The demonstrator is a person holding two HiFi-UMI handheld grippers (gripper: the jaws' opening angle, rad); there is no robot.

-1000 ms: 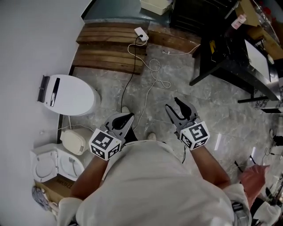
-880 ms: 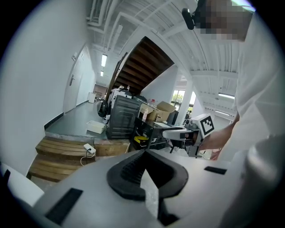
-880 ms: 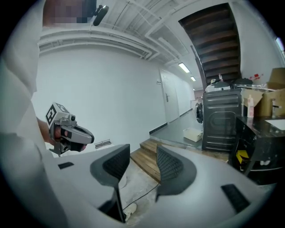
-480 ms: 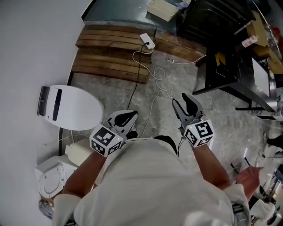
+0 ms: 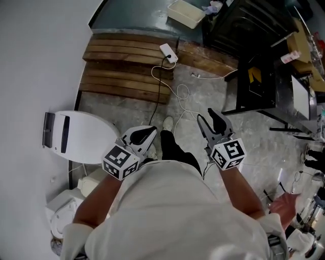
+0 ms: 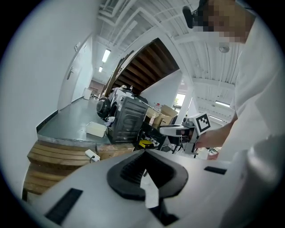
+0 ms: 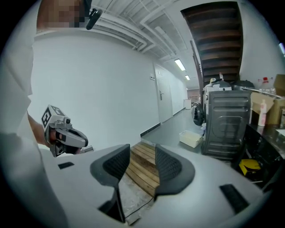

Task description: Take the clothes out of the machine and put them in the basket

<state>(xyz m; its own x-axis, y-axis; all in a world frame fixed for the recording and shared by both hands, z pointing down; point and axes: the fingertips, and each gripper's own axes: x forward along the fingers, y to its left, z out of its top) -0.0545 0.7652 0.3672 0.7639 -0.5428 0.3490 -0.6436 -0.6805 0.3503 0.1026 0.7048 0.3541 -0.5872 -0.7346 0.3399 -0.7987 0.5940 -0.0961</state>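
I am walking with both grippers held out ahead, empty. My left gripper (image 5: 150, 133) (image 6: 143, 153) is shut, its dark pads meeting at the tips with nothing between them. My right gripper (image 5: 205, 115) (image 7: 142, 149) is open, and the wooden pallet shows through its gap. The dark grey washing machine (image 6: 127, 122) (image 7: 227, 124) stands well ahead, beyond the pallet, also seen at the top of the head view (image 5: 244, 25). A white basket (image 5: 184, 12) (image 6: 96, 129) (image 7: 191, 138) sits on the floor to its left. No clothes can be made out.
A wooden pallet (image 5: 127, 66) lies ahead on the left with a white power strip (image 5: 168, 52) and trailing cable. A white oval lid (image 5: 76, 137) rests by the left wall. A black table frame (image 5: 264, 86) and cluttered shelves stand on the right.
The floor has slid down in the head view: pallet, basket and machine are nearer. Both grippers travelled forward with the person. Their jaws look the same.
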